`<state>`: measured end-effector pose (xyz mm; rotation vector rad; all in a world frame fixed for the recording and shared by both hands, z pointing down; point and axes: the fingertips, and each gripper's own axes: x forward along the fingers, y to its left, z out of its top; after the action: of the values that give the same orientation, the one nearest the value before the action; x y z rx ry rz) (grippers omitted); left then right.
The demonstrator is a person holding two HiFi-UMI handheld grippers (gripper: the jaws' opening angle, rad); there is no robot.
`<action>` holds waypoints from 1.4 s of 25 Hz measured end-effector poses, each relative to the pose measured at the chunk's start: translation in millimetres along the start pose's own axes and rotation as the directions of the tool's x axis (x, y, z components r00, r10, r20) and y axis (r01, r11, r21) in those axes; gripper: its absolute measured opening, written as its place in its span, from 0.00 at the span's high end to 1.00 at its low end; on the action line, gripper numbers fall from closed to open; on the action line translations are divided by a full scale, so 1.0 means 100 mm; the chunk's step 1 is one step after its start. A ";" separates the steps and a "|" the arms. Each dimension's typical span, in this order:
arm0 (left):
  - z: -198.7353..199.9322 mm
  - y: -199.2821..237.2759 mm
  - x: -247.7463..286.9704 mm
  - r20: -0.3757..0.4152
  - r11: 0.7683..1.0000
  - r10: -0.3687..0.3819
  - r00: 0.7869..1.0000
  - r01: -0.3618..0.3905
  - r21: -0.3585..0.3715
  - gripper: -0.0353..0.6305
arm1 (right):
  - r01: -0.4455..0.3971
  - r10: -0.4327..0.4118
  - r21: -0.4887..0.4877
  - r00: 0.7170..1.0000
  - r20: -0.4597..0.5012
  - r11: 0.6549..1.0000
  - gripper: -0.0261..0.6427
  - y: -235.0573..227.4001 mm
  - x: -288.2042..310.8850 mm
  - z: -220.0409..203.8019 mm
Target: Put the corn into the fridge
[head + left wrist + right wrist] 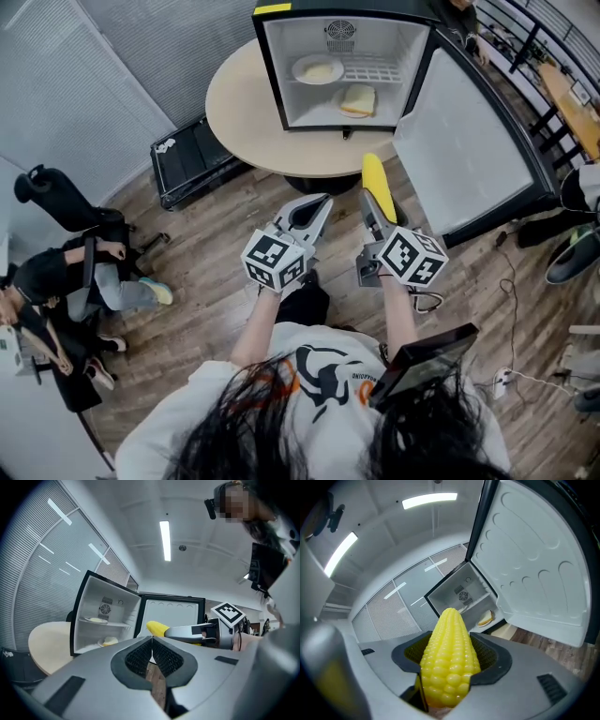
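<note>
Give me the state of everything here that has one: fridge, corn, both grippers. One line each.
Fridge: door wide open.
Right gripper: shut on the corn.
Corn: outside the fridge, not yet in.
Left gripper: shut, empty.
Plate: on the upper shelf.

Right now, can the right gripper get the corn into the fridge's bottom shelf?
Probably yes. The fridge door stands wide open, and nothing lies between the right gripper, shut on the corn, and the opening. The bread on the bottom shelf leaves bare room beside it.
</note>
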<state>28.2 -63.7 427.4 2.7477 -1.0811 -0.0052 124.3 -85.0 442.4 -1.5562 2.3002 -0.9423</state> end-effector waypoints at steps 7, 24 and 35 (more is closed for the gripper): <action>0.10 0.54 0.22 -0.003 1.000 -0.017 1.000 0.017 -0.015 0.93 | 0.028 -0.028 0.003 1.000 0.002 1.000 0.58 0.03 0.54 0.10; 0.26 1.39 0.69 -0.002 0.993 -0.111 0.994 0.111 -0.035 0.93 | 0.089 -0.089 -0.006 0.996 0.008 0.996 0.58 0.03 1.43 0.25; 0.27 1.64 0.76 -0.009 0.989 -0.143 0.990 0.142 -0.043 0.93 | 0.108 -0.108 0.026 0.994 0.017 0.994 0.58 -0.01 1.65 0.26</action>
<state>-28.8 -237.0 434.7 2.7767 -0.8693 -0.0304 68.3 -242.0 451.4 -1.6867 2.2023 -0.9739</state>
